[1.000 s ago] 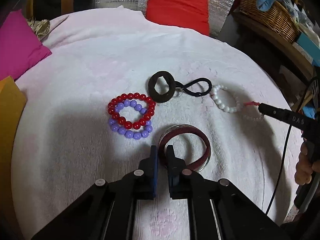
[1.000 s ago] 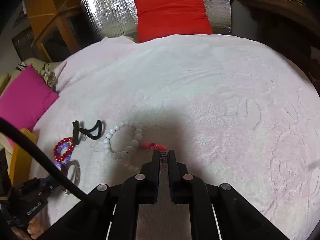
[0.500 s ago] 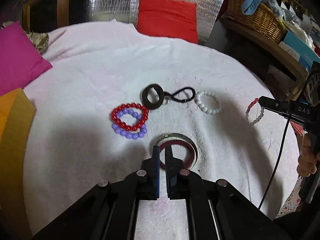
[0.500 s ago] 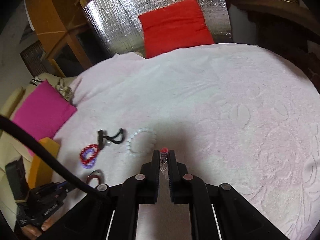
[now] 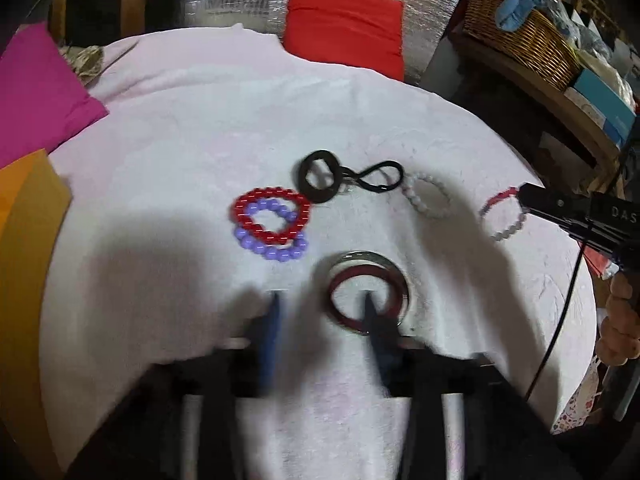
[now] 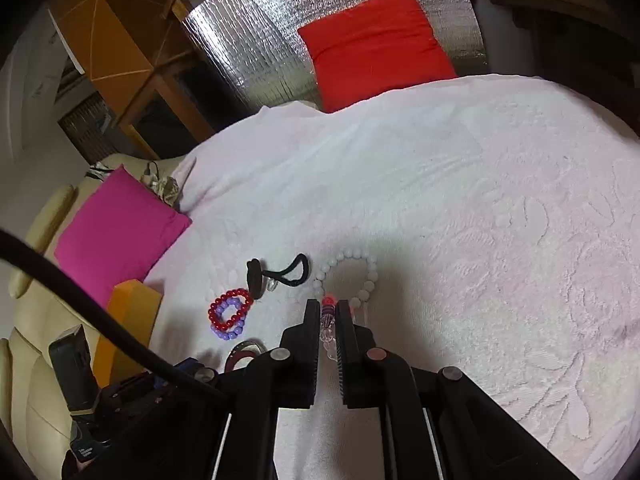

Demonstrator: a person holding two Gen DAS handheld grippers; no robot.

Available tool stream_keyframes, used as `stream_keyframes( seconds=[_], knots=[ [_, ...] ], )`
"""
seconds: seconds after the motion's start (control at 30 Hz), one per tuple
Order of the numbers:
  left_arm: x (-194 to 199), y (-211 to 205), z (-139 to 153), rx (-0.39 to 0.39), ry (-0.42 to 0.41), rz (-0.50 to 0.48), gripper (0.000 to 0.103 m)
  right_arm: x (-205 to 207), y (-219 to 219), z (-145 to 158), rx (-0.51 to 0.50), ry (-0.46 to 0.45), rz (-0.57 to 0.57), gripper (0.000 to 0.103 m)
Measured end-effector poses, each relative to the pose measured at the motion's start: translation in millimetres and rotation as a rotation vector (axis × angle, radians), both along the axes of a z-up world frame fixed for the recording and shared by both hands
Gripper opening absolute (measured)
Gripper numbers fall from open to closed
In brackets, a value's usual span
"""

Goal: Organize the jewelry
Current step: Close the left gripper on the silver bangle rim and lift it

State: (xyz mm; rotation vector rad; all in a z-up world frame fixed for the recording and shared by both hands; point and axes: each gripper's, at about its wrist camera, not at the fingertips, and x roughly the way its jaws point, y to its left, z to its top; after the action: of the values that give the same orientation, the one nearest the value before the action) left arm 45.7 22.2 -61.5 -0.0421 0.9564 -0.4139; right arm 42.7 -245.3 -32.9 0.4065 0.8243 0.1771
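Observation:
On the white towel-covered table (image 5: 200,120) lie a red bead bracelet (image 5: 272,216) over a purple bead bracelet (image 5: 276,250), a black ring with a loop cord (image 5: 320,178), a white bead bracelet (image 5: 426,196) and a dark red bangle in a silver ring (image 5: 368,294). My left gripper (image 5: 320,320) is open, its right finger over the bangle's opening. My right gripper (image 6: 329,312) is shut on a clear and red bead bracelet (image 6: 327,322), held above the table; it also shows in the left wrist view (image 5: 504,216).
A pink cushion (image 5: 36,92) and an orange box (image 5: 24,216) are at the left. A red cushion (image 5: 344,24) leans on a silver foil panel at the back. A wicker basket (image 5: 520,40) stands on a shelf at the right.
My left gripper has let go of the bangle and opened wide; the bangle lies on the towel. My right gripper has lifted the clear and red bracelet off the table.

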Motion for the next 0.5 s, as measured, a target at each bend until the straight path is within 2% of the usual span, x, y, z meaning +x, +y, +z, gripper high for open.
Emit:
stream_keyframes(
  seconds=[0.1,0.27,0.37,0.5],
  knots=[
    [-1,-14,-2,0.024,-0.015,-0.022,0.066,2,0,-4,0.001,0.012,0.005,0.008],
    [9,-27,-15,0.030,0.025,-0.004,0.066,3,-4,-10,0.008,0.027,0.005,0.009],
    [9,-38,-17,0.052,0.004,-0.014,0.075,2,-6,-12,-0.001,0.031,0.007,0.008],
    [10,-47,-21,0.098,-0.023,-0.019,0.076,0,-8,-15,0.001,0.037,0.009,0.008]
  ],
)
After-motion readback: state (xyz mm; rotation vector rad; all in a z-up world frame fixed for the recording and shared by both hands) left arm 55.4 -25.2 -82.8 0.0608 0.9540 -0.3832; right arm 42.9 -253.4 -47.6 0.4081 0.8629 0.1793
